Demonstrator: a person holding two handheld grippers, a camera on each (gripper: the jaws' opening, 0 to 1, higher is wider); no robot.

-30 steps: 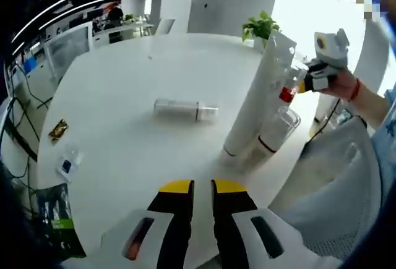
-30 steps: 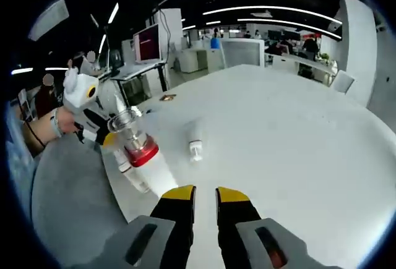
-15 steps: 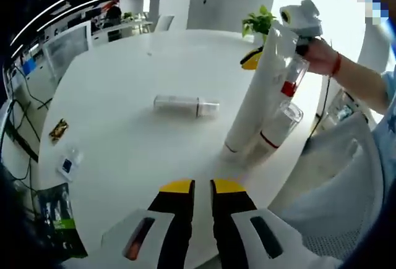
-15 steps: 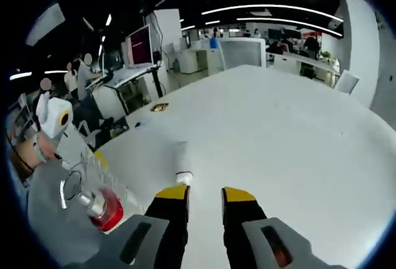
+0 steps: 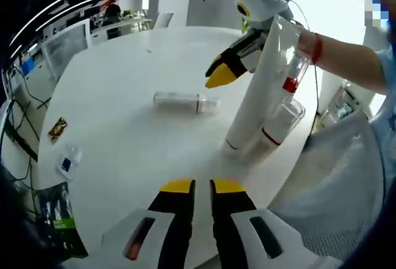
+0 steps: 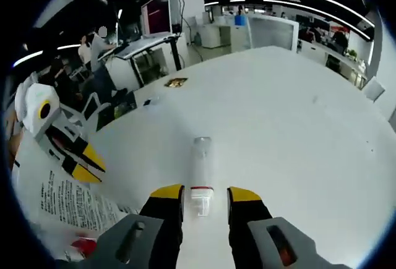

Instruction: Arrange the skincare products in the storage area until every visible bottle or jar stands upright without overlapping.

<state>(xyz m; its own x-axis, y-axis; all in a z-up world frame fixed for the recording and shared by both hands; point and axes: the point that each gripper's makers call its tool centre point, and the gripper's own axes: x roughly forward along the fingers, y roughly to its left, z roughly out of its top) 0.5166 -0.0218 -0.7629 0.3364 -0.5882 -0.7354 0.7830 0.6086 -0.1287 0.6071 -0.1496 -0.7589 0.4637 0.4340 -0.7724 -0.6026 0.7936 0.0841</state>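
A clear bottle (image 5: 185, 102) with a white cap lay flat on its side near the middle of the white table; in the right gripper view the same bottle (image 6: 201, 173) pointed its cap toward the camera. Right of it in the left gripper view stood a tall white tube (image 5: 255, 93), leaning slightly. Just beside that, a clear red-collared bottle (image 5: 293, 78) sat high, and a white, clear-capped bottle (image 5: 277, 127) leaned, perhaps against the tube.
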